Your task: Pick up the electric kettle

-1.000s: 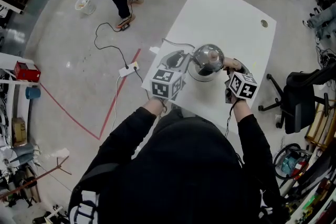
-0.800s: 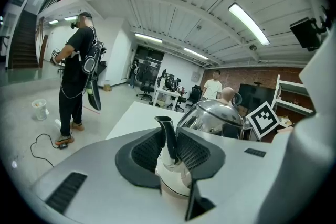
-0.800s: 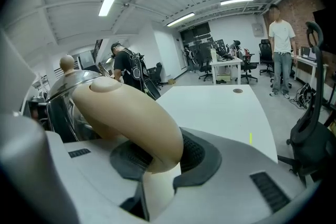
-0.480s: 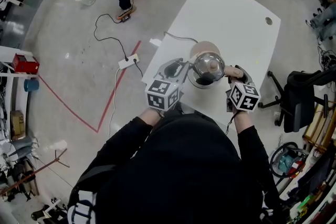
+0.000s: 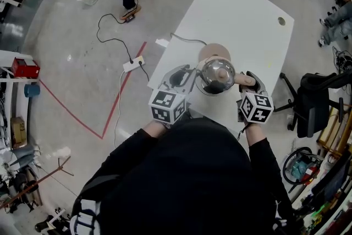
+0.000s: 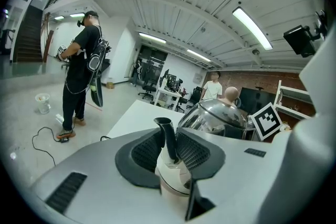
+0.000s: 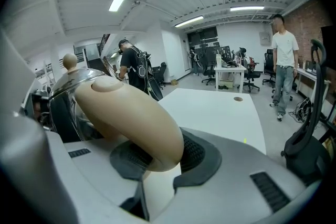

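Mid-lift I reckon: kettle [image 5: 216, 74] over the table [image 5: 236, 14], base [image 5: 212, 52] at its 12 o'clock. Right gripper [image 5: 245, 81] clamped on handle [image 7: 126, 118] at 3, left gripper [image 5: 181, 77] on spout [image 6: 167, 136] at 9. Next, raise both evenly.

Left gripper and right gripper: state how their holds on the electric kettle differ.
The left gripper has its jaws on the electric kettle's thin black spout; the right gripper has its jaws on the thick beige handle. The spout stands upright between the left jaws; the handle arches over the right jaws. Both are shut on one kettle, from opposite sides.
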### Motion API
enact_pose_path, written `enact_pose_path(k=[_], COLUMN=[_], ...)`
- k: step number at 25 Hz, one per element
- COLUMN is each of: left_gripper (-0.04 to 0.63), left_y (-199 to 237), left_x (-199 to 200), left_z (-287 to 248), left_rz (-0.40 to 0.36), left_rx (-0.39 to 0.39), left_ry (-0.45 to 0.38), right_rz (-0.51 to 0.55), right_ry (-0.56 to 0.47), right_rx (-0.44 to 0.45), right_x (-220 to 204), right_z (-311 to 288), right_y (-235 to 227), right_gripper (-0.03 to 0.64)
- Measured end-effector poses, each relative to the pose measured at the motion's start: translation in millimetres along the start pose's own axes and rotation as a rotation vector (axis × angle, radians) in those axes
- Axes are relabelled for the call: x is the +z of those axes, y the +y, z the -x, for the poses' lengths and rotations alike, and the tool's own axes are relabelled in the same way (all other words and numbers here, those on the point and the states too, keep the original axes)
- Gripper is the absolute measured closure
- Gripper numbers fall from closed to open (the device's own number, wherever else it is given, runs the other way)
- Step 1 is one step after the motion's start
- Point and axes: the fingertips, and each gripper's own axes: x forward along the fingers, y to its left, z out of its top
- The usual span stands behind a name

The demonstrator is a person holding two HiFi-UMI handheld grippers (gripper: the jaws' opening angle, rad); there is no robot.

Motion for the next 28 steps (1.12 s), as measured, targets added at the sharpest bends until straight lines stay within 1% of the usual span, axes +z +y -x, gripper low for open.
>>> enact_pose_path(k=[4,8,14,20,28], left_gripper=[0.492,0.492,0.492,0.492,0.492], left_y=[-1.7,0.0,1.8,0.3,-4.8], left_x=[2.5,9.0,19.1,25.7,35.1], left_z=[2.7,2.0,4.5,7.0,9.7], left_rz=[-0.002,0.008,-0.006,-0.016,-0.013], left_rx=[-0.010,-0.018,-0.004,0.009,0.007], left_ry=[-0.009,-0.019,-0.032,-0.039,-0.058], right_rz=[0.022,0.022,0.053,0.024,0.029], right_ry=[-0.013,-0.015,-0.020,-0.012,-0.026], right_rx=[-0.004,0.016,0.038,0.039,0.042], right_x=[6.0,9.6,15.4,16.5,26.9], right_z=[5.9,6.3,10.5,11.5,15.6], right_y=[1.8,4.3,11.9,13.1,11.9], right_gripper=[0.511,0.511,0.511,0.511,0.511])
